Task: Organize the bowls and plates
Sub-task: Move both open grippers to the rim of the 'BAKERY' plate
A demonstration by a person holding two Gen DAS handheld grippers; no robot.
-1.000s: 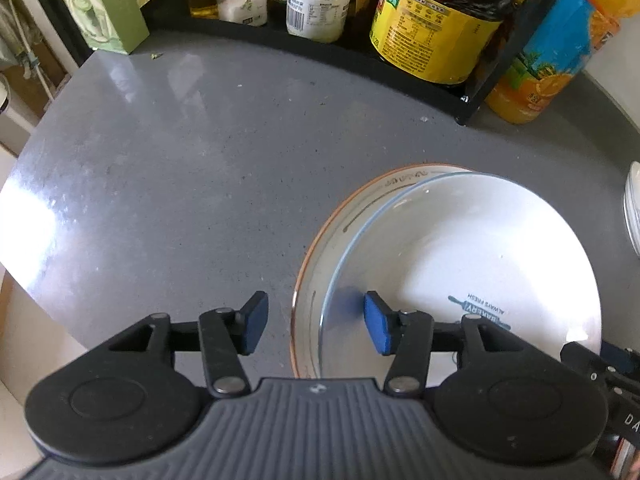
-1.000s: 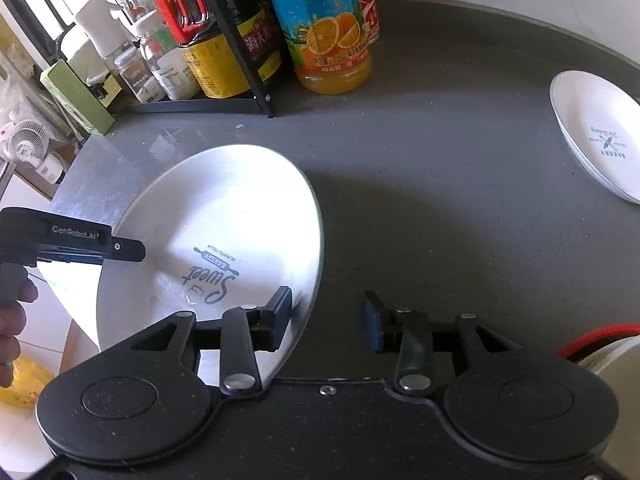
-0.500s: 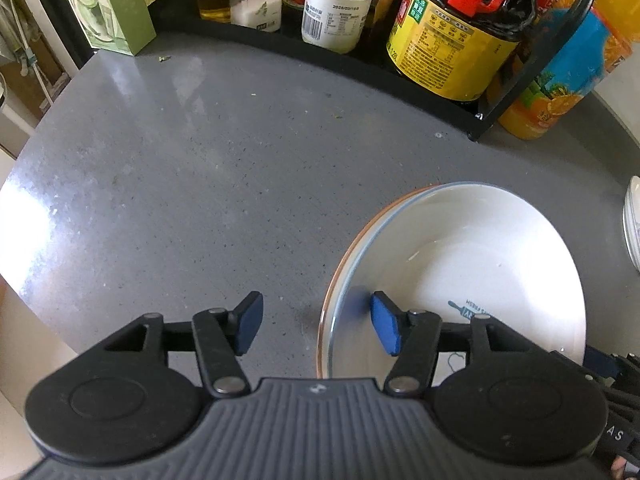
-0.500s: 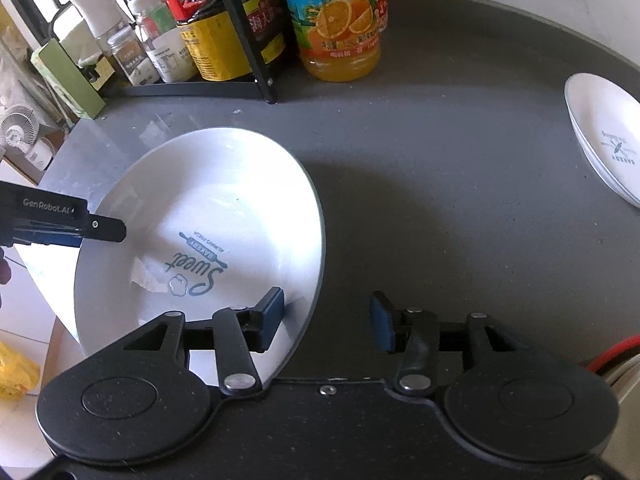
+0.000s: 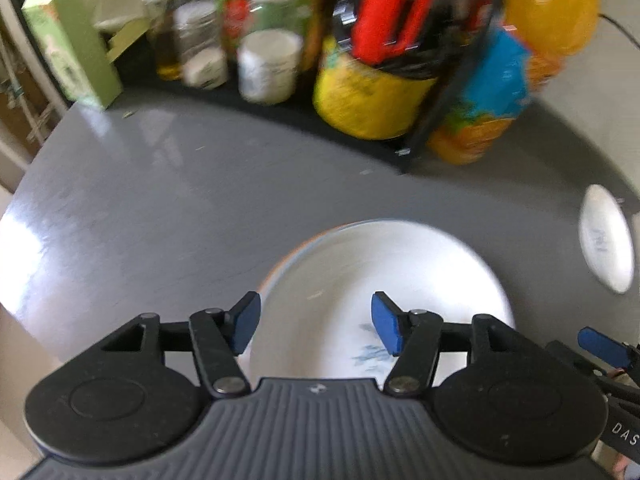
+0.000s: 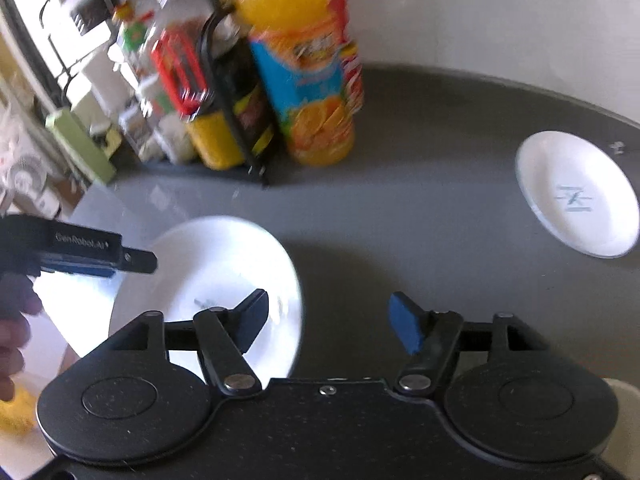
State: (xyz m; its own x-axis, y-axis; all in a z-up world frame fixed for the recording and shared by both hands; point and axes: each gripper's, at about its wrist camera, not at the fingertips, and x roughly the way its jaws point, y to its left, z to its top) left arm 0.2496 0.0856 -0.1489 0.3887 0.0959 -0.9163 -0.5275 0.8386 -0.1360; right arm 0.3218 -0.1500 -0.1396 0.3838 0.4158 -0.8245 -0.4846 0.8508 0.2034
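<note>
The grey countertop (image 5: 168, 200) fills most of the view, dark and speckled, with glare on its left edge. Along the back sits a black rack (image 5: 440, 112) crowded with jars and bottles, all blurred; a tall orange juice bottle (image 6: 308, 80) stands just beside it, and a pale green box (image 5: 72, 52) marks the far left end. Near the front, a white bowl (image 5: 360, 276) rests on the counter, blue lettering inside, an orange-rimmed edge peeking out at its left side, as if another dish lies beneath. Well apart, off to the right, a white plate (image 6: 576, 192) with a small blue mark lies flat. The left gripper (image 5: 316, 322) hangs over the bowl's near side, jaws spread wide, blue pads clear of the rim and gripping nothing. The right gripper (image 6: 332, 320) is spread wide too, empty, its left finger over the bowl's right edge and its right finger over bare counter.
</note>
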